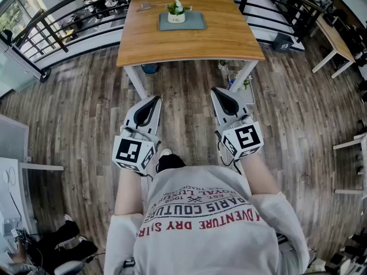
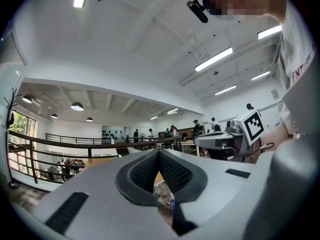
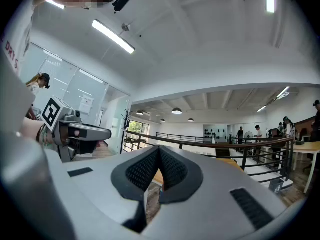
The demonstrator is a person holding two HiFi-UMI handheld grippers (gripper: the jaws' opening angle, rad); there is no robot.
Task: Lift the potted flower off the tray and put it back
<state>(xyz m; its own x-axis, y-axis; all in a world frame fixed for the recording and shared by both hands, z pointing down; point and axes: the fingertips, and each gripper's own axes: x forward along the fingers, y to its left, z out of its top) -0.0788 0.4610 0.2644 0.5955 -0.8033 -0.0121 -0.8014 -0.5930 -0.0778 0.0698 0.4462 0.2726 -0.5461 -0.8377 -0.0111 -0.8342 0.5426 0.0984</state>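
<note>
A small white pot with green leaves and white flowers (image 1: 176, 11) stands on a grey tray (image 1: 194, 22) at the far middle of a wooden table (image 1: 189, 39). Both grippers are held level well short of the table, above the wooden floor. My left gripper (image 1: 156, 99) is shut with its tips touching and nothing between them. My right gripper (image 1: 214, 90) is shut and empty as well. In the left gripper view the left gripper's (image 2: 159, 151) black pads (image 2: 142, 176) meet at the tip. The right gripper view shows the right gripper's (image 3: 159, 148) pads (image 3: 175, 171) meeting the same way.
A small grey object (image 1: 145, 7) lies on the table's far left. Black railings (image 1: 63, 22) run behind the table. A box with bottles (image 1: 238, 85) sits on the floor by the table's right leg. Another table (image 1: 335, 39) stands at the right. Several people stand in the distance.
</note>
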